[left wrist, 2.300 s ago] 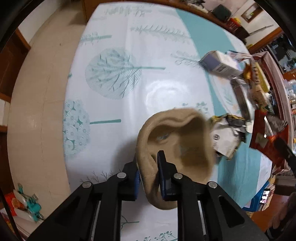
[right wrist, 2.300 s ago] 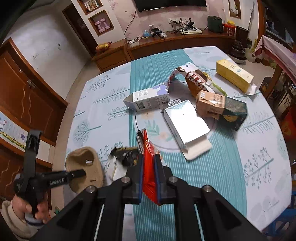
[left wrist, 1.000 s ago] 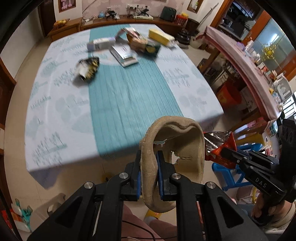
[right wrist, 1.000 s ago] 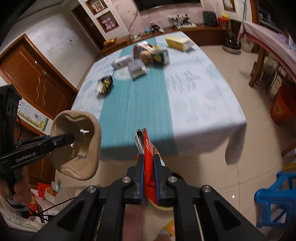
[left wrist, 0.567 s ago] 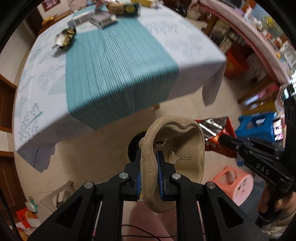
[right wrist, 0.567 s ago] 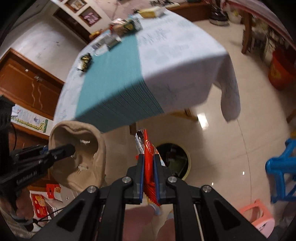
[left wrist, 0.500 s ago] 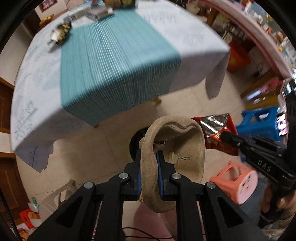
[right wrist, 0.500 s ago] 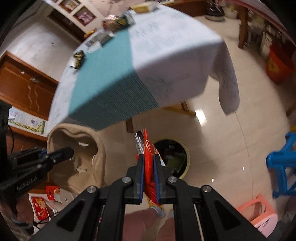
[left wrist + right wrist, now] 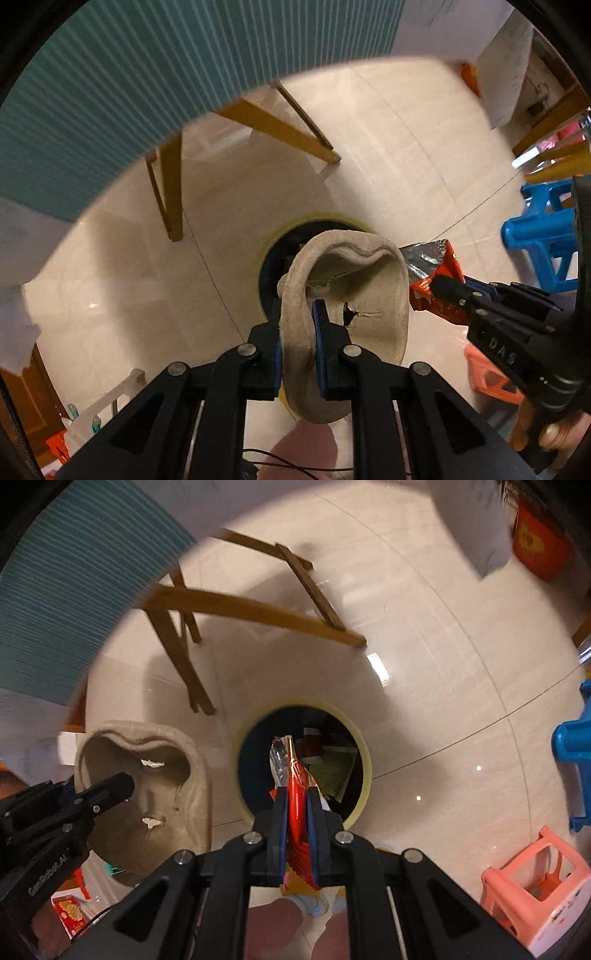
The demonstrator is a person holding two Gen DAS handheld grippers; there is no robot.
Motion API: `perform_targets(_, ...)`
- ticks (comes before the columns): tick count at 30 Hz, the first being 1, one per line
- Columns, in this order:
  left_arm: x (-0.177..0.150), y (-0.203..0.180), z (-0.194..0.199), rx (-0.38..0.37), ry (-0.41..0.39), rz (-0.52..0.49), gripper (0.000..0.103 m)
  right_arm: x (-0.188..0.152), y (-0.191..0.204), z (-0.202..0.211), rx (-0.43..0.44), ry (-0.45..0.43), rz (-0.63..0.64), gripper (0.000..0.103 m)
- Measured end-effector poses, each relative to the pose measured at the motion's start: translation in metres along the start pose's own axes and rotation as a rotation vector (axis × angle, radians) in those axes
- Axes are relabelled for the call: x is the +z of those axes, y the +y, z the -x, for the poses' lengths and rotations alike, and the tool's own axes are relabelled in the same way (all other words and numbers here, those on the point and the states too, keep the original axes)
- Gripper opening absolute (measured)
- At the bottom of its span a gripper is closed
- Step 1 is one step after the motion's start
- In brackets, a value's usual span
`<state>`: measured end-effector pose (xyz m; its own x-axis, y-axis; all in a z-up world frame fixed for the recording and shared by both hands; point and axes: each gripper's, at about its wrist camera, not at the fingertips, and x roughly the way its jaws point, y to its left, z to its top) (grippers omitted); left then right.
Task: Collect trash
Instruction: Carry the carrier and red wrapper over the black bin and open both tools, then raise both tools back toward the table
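Left gripper [image 9: 297, 328] clamps a torn pulp tray [image 9: 347, 306] and right gripper [image 9: 295, 812] pinches a red wrapper [image 9: 295, 775], both above the bin [image 9: 364, 771] on the floor; the wide tray could catch the rim and spill outside.

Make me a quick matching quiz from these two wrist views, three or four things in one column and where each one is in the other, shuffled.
1. pulp tray
2. red wrapper
3. trash bin
4. pink stool

A. on the floor under the table
B. in the right gripper
C. in the left gripper
D. on the floor near the blue stool

Pairs: 1-C, 2-B, 3-A, 4-D
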<state>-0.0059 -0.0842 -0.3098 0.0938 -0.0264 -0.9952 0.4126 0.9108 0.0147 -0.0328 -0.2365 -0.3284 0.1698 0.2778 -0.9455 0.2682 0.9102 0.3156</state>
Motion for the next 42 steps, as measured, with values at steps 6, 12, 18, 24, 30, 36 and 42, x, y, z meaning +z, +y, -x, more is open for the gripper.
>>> perform_targets(6, -0.004, -0.004, -0.041, 0.074, -0.014, -0.058, 0.046, -0.002, 0.002, -0.061, -0.004, 0.006, -0.014, 0.014)
perform_targets(12, -0.010, 0.005, -0.046, 0.095, -0.013, -0.061, 0.071, 0.003, 0.013, -0.079, 0.004, 0.014, 0.014, 0.037)
perform_targets(18, -0.007, 0.014, -0.022, 0.109, -0.037, -0.053, 0.080, 0.001, 0.017, -0.066, -0.004, -0.018, 0.021, 0.043)
perform_targets(24, -0.011, 0.018, 0.020, 0.112, -0.068, -0.035, 0.080, 0.000, 0.024, -0.037, -0.001, -0.041, 0.027, 0.043)
perform_targets(30, -0.010, 0.018, 0.084, 0.117, -0.096, -0.042, 0.080, -0.002, 0.043, 0.013, 0.006, -0.058, 0.045, 0.043)
perform_targets(36, -0.010, 0.024, 0.164, 0.108, -0.123, -0.030, 0.080, -0.006, 0.071, 0.088, 0.011, -0.074, 0.104, 0.044)
perform_targets(42, -0.008, 0.029, 0.236, 0.098, -0.174, 0.009, 0.080, -0.006, 0.095, 0.159, 0.005, -0.108, 0.170, 0.044)
